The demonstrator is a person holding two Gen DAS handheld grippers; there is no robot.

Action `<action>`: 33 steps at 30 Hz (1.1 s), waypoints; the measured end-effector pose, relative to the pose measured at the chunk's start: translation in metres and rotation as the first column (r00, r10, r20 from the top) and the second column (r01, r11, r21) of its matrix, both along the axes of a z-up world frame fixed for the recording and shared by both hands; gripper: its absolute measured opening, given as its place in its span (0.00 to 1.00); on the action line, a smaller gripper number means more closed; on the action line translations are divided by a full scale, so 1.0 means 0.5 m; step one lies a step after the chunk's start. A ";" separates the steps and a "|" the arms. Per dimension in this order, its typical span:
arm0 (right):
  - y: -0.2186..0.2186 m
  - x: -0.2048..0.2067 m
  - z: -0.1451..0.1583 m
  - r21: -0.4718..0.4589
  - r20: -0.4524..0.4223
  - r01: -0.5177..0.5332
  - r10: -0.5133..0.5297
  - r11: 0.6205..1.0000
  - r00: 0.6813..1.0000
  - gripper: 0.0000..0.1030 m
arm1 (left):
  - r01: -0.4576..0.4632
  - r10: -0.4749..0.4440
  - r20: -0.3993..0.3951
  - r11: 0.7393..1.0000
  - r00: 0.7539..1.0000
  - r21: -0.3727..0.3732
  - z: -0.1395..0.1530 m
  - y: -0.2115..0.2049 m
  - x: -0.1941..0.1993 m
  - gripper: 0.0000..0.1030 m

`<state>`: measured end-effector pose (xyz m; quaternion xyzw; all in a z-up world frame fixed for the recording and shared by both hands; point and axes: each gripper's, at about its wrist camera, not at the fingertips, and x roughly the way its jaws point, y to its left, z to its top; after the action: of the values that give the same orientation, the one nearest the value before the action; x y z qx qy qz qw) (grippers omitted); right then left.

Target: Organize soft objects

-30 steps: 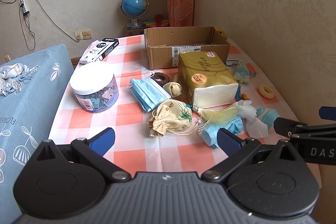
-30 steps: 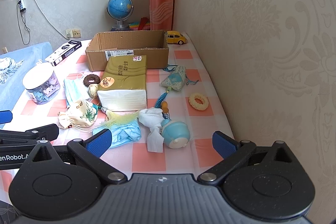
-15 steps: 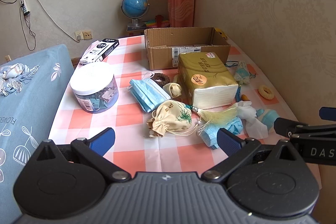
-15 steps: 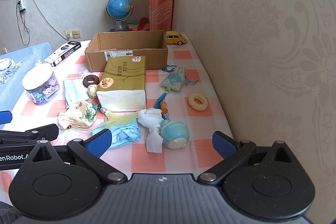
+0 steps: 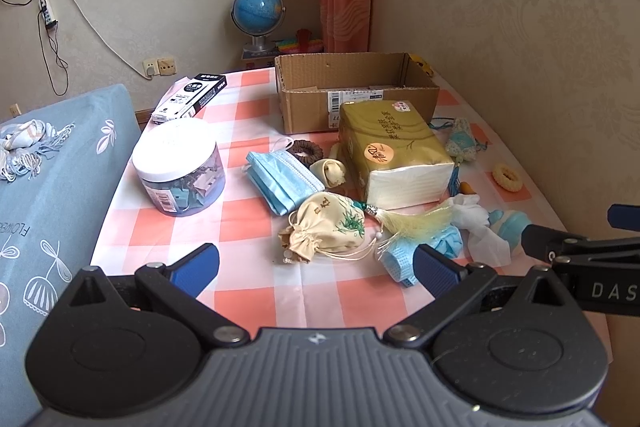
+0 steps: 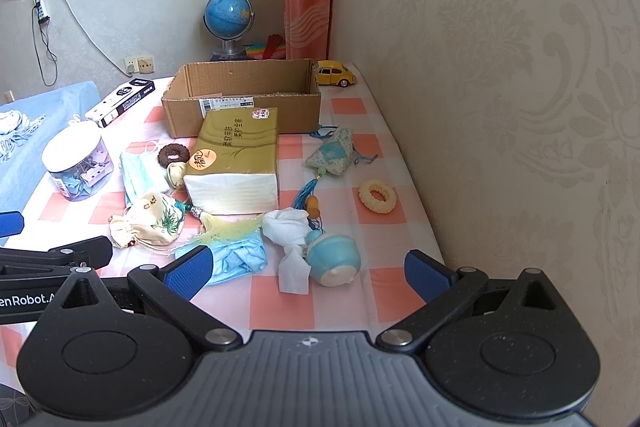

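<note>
Soft things lie on the checked tablecloth point(image 5: 248, 203): a cream drawstring pouch point(image 5: 326, 227) with a yellow tassel, a blue face mask point(image 5: 282, 181), a gold tissue pack point(image 5: 394, 155), a crumpled blue cloth point(image 6: 236, 257), a white tissue point(image 6: 288, 227), a patterned sachet point(image 6: 332, 157), a brown scrunchie point(image 5: 306, 148) and a yellow scrunchie point(image 6: 377, 195). An open cardboard box point(image 5: 356, 87) stands behind them. My left gripper point(image 5: 316, 267) is open and empty, near the table's front edge before the pouch. My right gripper point(image 6: 306, 267) is open and empty, before the blue cloth and a blue ceramic pot point(image 6: 334, 261).
A plastic jar of clips point(image 5: 178, 173) stands at the left, a black-and-white box point(image 5: 190, 98) behind it. A yellow toy car point(image 6: 335, 74) and a globe point(image 6: 228, 15) are at the back. The wall runs along the table's right edge. A blue bed point(image 5: 44, 195) borders the left.
Both grippers have drifted very slightly; the views barely shift. Nothing on the table has moved.
</note>
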<state>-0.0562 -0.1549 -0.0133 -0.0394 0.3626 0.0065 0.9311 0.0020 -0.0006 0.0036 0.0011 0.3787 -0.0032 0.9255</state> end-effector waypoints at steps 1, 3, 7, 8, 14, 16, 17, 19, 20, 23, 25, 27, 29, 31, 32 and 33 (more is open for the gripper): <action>0.000 0.001 0.000 -0.002 0.001 -0.002 0.002 1.000 1.000 1.00 | 0.001 -0.001 0.001 1.000 1.000 0.001 0.000 -0.001 0.000 0.99; 0.000 0.002 -0.001 -0.006 0.005 -0.006 0.006 1.000 1.000 1.00 | 0.001 -0.001 0.004 1.000 1.000 0.002 -0.002 -0.002 0.000 0.99; -0.001 0.005 -0.001 -0.014 0.014 -0.019 0.019 1.000 1.000 1.00 | 0.016 -0.016 0.011 1.000 1.000 0.010 -0.004 -0.005 0.003 0.99; -0.002 0.005 -0.001 -0.017 0.016 -0.023 0.023 1.000 1.000 1.00 | 0.022 -0.022 0.012 1.000 1.000 0.013 -0.005 -0.007 0.005 0.99; -0.004 0.010 -0.004 -0.037 0.022 -0.037 0.038 0.999 0.999 1.00 | 0.050 -0.050 0.021 0.999 0.999 0.019 -0.012 -0.010 0.010 0.99; -0.005 0.011 -0.007 -0.040 0.023 -0.044 0.045 0.998 0.999 1.00 | 0.063 -0.063 0.021 0.998 0.998 0.027 -0.015 -0.012 0.013 0.99; -0.006 0.012 -0.008 -0.042 0.022 -0.046 0.047 0.998 0.999 1.00 | 0.067 -0.068 0.022 0.997 0.997 0.031 -0.016 -0.013 0.014 0.99; -0.006 0.014 -0.010 -0.042 0.018 -0.045 0.046 0.998 0.999 1.00 | 0.076 -0.077 0.029 0.996 0.997 0.042 -0.018 -0.016 0.015 0.99; -0.007 0.015 -0.011 -0.043 0.017 -0.046 0.047 0.998 0.999 1.00 | 0.080 -0.081 0.030 0.996 0.996 0.046 -0.019 -0.017 0.016 0.99; -0.010 0.018 -0.013 -0.043 0.019 -0.042 0.043 0.998 0.999 1.00 | 0.096 -0.098 0.040 0.994 0.994 0.049 -0.021 -0.019 0.022 0.99; -0.012 0.020 -0.014 -0.043 0.026 -0.045 0.046 0.998 0.999 1.00 | 0.112 -0.114 0.044 0.993 0.993 0.039 -0.023 -0.017 0.027 0.99; -0.014 0.019 -0.016 -0.042 0.034 -0.055 0.057 0.998 0.998 1.00 | 0.132 -0.133 0.052 0.991 0.990 0.026 -0.028 -0.014 0.030 0.99; -0.016 0.020 -0.021 -0.040 0.042 -0.075 0.076 0.996 0.996 1.00 | 0.150 -0.151 0.070 0.989 0.986 0.018 -0.035 -0.012 0.030 0.99; -0.016 0.021 -0.026 -0.034 0.051 -0.098 0.100 0.995 0.994 1.00 | 0.158 -0.157 0.104 0.987 0.982 -0.003 -0.044 -0.006 0.028 0.99; -0.017 0.021 -0.030 -0.033 0.051 -0.107 0.109 0.994 0.993 1.00 | 0.166 -0.163 0.114 0.986 0.980 -0.016 -0.048 -0.002 0.029 0.99; -0.018 0.022 -0.034 -0.037 0.051 -0.113 0.115 0.993 0.992 1.00 | 0.175 -0.170 0.116 0.984 0.979 -0.033 -0.053 0.003 0.031 0.99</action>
<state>-0.0450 -0.1637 -0.0302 -0.0759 0.3350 0.0526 0.9377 0.0175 0.0007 -0.0230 0.0142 0.3242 -0.0914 0.9414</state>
